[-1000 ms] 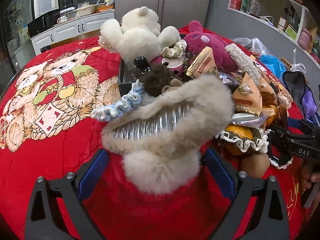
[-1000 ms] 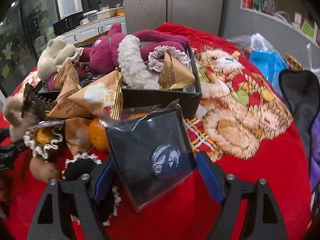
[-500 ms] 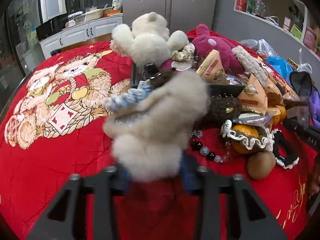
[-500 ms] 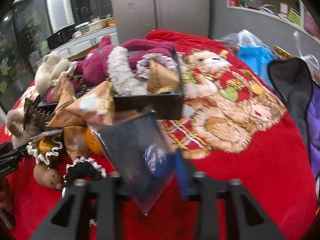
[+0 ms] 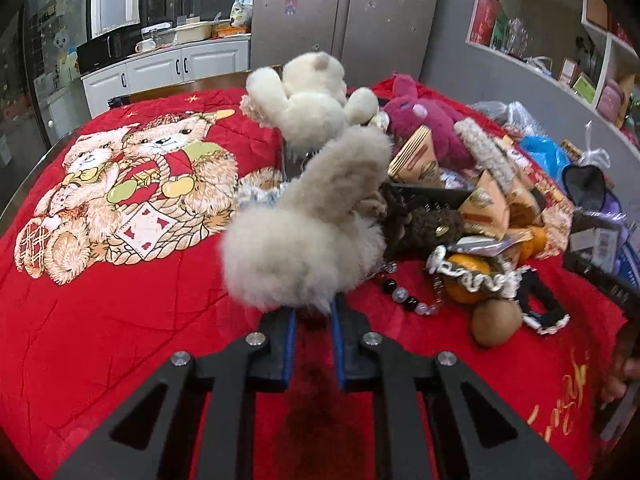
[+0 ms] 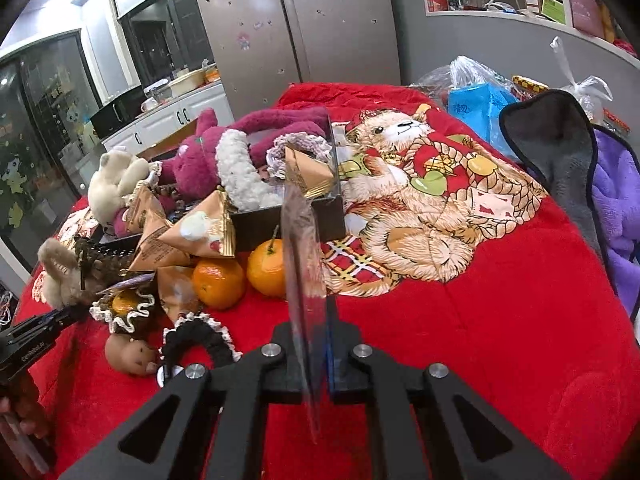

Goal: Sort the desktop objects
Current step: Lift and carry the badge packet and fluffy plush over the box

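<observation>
The left gripper [image 5: 313, 322], its jaws just closing, clamps a fluffy beige hair clip [image 5: 304, 236] at twelve o'clock, above the red blanket [image 5: 120, 320]. The right gripper [image 6: 318, 344], jaws just closing, pinches a clear flat packet [image 6: 302, 248] edge-on; tangerines [image 6: 218, 282] lie at eleven o'clock.

This is a home kitchen-dining room. Behind the table's red teddy-bear blanket [image 5: 120, 280] stands a steel refrigerator [image 5: 344, 20]; left of it run white cabinets [image 5: 172, 70] with a microwave [image 5: 106, 50], right of it cluttered wall shelves [image 5: 560, 52].
</observation>
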Motion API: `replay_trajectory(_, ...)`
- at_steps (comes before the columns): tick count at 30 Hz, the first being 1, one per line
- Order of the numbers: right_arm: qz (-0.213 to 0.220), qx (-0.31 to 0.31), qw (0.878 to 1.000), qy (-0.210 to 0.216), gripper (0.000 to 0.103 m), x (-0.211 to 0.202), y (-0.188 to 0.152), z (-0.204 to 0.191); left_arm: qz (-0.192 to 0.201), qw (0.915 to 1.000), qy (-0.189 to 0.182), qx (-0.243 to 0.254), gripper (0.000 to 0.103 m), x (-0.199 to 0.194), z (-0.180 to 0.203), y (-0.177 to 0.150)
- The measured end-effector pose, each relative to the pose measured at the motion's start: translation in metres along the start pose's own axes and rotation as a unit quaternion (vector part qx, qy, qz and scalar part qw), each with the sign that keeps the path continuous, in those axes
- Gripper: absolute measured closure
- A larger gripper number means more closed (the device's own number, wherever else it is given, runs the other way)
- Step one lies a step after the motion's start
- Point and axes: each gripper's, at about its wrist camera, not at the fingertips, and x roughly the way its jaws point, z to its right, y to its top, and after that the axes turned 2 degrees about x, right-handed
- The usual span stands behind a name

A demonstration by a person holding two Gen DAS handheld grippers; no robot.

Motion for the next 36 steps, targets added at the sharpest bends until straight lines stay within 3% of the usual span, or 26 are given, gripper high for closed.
replay_trajectory(13,0.019,-0.018,0.999,0.043,0.097,-0.013,-0.007,-0.023,0.029,0.9995,-0.008,-0.014,0.092,-0.027,-0.010,0.000)
replay_trajectory(19,0.022,-0.012,0.998,0.052,0.097,-0.017,-0.008,-0.022,0.054,0.9983,-0.013,-0.013,0.101,-0.046,-0.011,0.001)
replay_trajectory(36,0.025,-0.015,0.997,0.072,0.097,-0.022,-0.009,-0.026,0.075,0.9970,-0.019,-0.005,0.102,-0.064,-0.010,0.001)
